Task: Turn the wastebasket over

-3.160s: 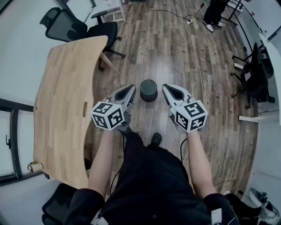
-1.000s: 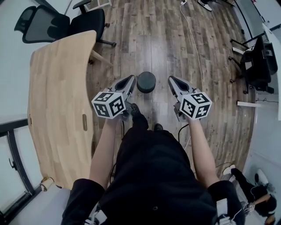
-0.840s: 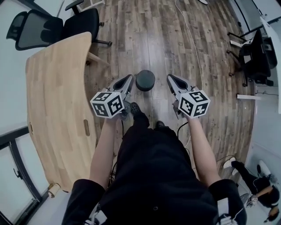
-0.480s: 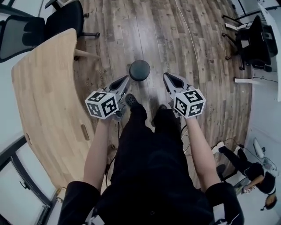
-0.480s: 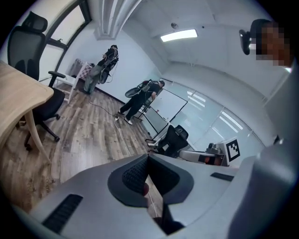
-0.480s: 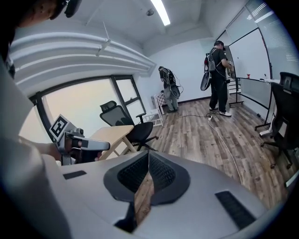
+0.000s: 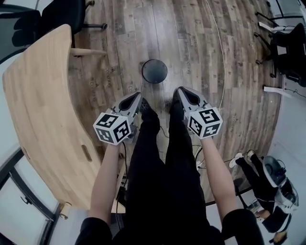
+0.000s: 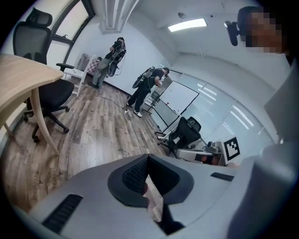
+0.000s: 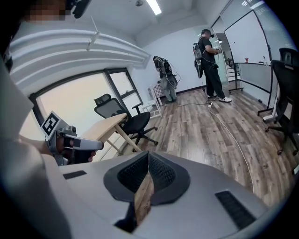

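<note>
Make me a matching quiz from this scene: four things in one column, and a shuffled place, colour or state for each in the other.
Things:
1. wastebasket
2. table
3. left gripper
4. office chair

Descriptions:
A. jaws shut, nothing held
B. black, at the table's far end
C. round, standing alone on the wooden floor
D. light wood, curved edge

Pairs: 1-C, 2-D, 3-A, 4-B

An office: curved wooden desk (image 7: 43, 95), swivel chairs (image 9: 128, 122).
</note>
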